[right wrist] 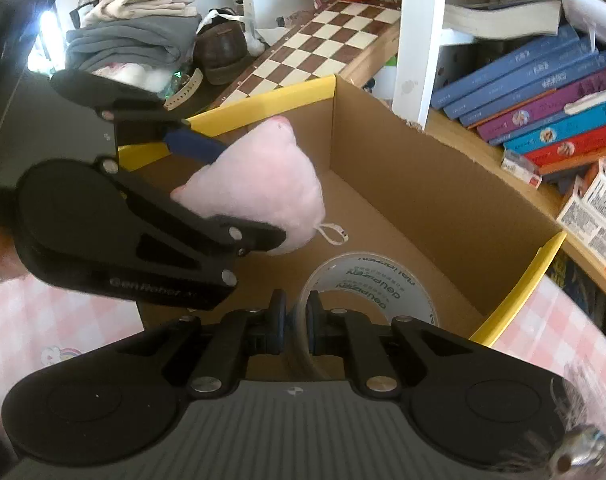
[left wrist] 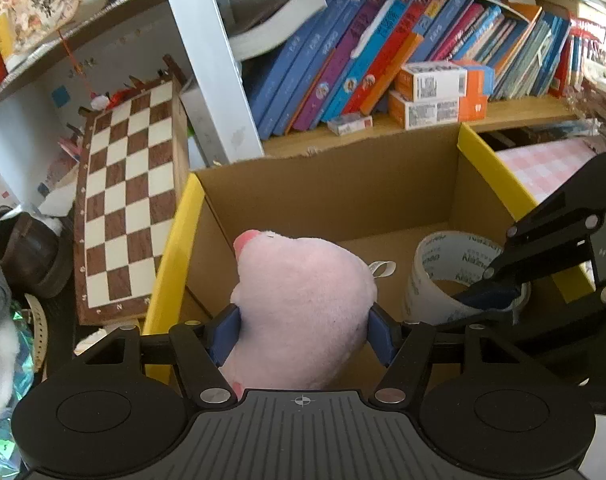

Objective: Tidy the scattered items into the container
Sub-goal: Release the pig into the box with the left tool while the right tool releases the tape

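My left gripper (left wrist: 303,330) is shut on a pink plush toy (left wrist: 303,300) and holds it over the open cardboard box (left wrist: 343,192) with yellow-edged flaps. The toy also shows in the right wrist view (right wrist: 263,184), held above the box (right wrist: 423,184). My right gripper (right wrist: 296,322) is shut on the wall of a clear tape roll (right wrist: 367,280), low inside the box. In the left wrist view the tape roll (left wrist: 435,276) sits at the box's right side with the right gripper (left wrist: 499,292) pinching its rim.
A chessboard (left wrist: 123,200) leans left of the box. A shelf of books (left wrist: 383,52) and small cartons (left wrist: 435,96) stands behind it. Folded clothes (right wrist: 131,36) and a brown shoe (right wrist: 219,52) lie at far left. A pink checked cloth (right wrist: 543,340) covers the table.
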Available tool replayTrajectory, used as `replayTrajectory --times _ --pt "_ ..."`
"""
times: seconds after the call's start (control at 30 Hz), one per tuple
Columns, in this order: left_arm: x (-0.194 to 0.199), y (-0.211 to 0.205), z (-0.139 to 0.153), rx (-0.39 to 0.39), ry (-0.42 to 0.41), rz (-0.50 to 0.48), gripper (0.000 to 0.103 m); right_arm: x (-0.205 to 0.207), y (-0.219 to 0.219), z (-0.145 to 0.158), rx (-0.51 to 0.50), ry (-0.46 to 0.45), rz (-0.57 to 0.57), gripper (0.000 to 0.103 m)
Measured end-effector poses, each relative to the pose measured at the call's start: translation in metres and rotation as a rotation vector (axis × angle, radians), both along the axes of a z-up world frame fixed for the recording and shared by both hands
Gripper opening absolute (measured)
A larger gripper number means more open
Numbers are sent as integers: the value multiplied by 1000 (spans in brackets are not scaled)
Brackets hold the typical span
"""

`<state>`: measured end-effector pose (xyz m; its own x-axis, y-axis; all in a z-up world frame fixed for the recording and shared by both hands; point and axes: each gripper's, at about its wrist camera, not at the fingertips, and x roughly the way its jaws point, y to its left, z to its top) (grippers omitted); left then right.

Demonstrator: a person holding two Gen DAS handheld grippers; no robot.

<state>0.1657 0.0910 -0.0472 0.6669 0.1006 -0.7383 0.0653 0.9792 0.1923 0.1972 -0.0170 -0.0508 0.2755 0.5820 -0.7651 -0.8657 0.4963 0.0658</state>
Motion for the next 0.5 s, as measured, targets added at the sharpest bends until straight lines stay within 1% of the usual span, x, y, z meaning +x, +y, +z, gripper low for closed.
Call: replayTrajectory --times 0.5 --pt "0 2 -15 -4 57 3 67 6 6 -5 -21 23 5 10"
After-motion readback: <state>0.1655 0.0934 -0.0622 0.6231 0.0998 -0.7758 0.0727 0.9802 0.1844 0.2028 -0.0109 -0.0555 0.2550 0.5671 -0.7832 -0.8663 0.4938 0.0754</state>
